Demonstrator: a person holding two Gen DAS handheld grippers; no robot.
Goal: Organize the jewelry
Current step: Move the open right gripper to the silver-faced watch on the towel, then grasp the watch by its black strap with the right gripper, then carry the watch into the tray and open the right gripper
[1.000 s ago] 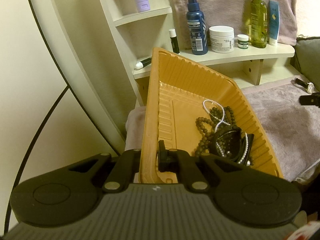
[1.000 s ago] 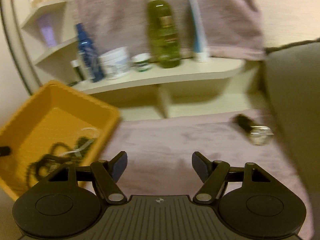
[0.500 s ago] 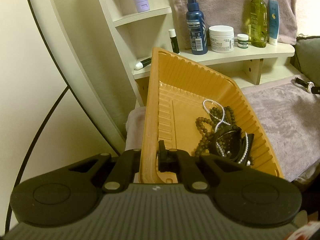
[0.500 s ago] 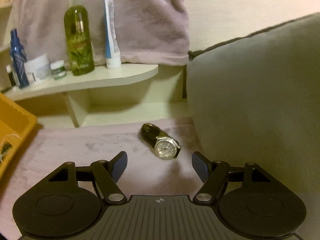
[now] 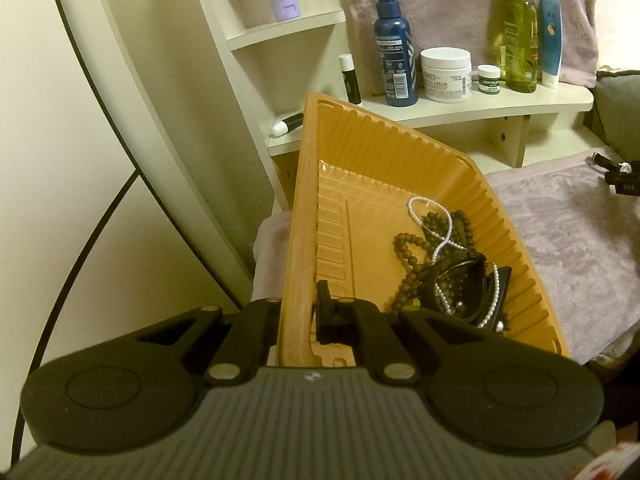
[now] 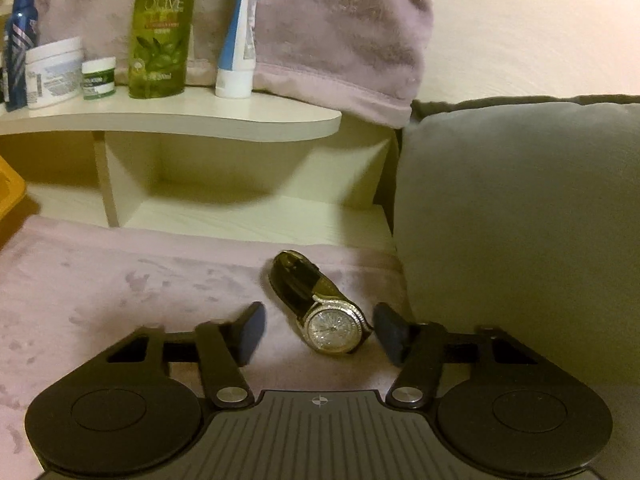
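Left gripper (image 5: 298, 312) fingers (image 5: 325, 312) clamp orange tray (image 5: 384, 152) rim; beads (image 5: 416, 248), pearls (image 5: 436, 236) inside.

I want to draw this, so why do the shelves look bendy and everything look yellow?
Left wrist view: the fisheye lens bows the shelf and wall edge; warm dim light tints everything yellowish; the orange tray looks sharp. Right wrist view: same warm tint, the green bottle is slightly blurred, the shelf throws a dark shadow below, and the watch face glints.

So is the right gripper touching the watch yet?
Cannot tell. In the right wrist view the right gripper is open around the watch; its left finger is clear, but its right fingertip meets the case edge.
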